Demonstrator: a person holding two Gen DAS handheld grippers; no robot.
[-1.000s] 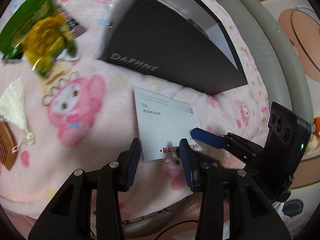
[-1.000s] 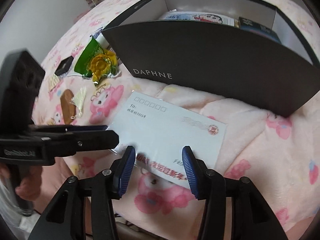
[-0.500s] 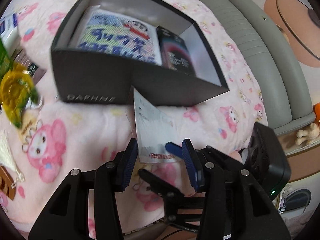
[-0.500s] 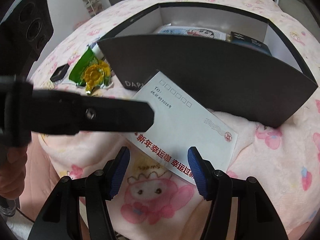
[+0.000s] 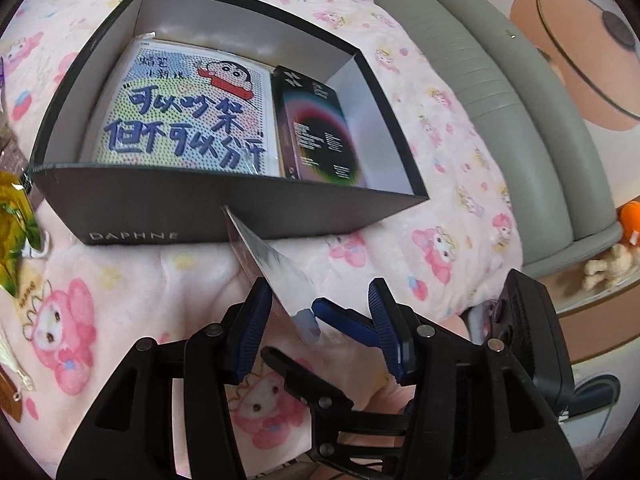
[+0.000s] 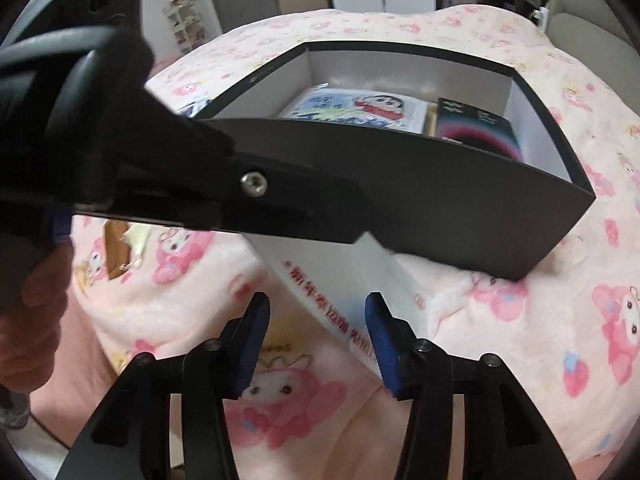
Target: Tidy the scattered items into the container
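A pink blanket (image 5: 132, 280) printed with cartoon rabbits covers the whole surface, and everything else is placed here by the black box (image 5: 240, 212) marked DAPHNE that sits on it. Beyond the box's right side runs a grey padded edge (image 5: 492, 92).

The box is open at the top. Inside it, on the left, lies a flat cartoon pack (image 5: 184, 120) with large blue lettering; beside that, against the right wall, lies a dark booklet (image 5: 320, 128).

In front of the box's near wall is the envelope (image 5: 276, 276), white with red print along one edge. It is tilted up on edge, its far corner reaching the near wall of the box, its near end among the grippers.

The left gripper (image 5: 316, 328) is in front of the box, and its blue pads stand about half apart and are opening; the envelope's near end lies between them, close to the left pad, though whether it touches cannot be told. The right gripper (image 6: 316, 332) is also in front of the box, its jaws about half apart and closing, with the envelope's printed edge between them; in the left view one of its blue fingers (image 5: 344, 320) lies against the envelope's lower corner.

Left of the box lie a green and yellow wrapper (image 5: 16, 232) and, nearer, a wooden comb (image 6: 116, 252).
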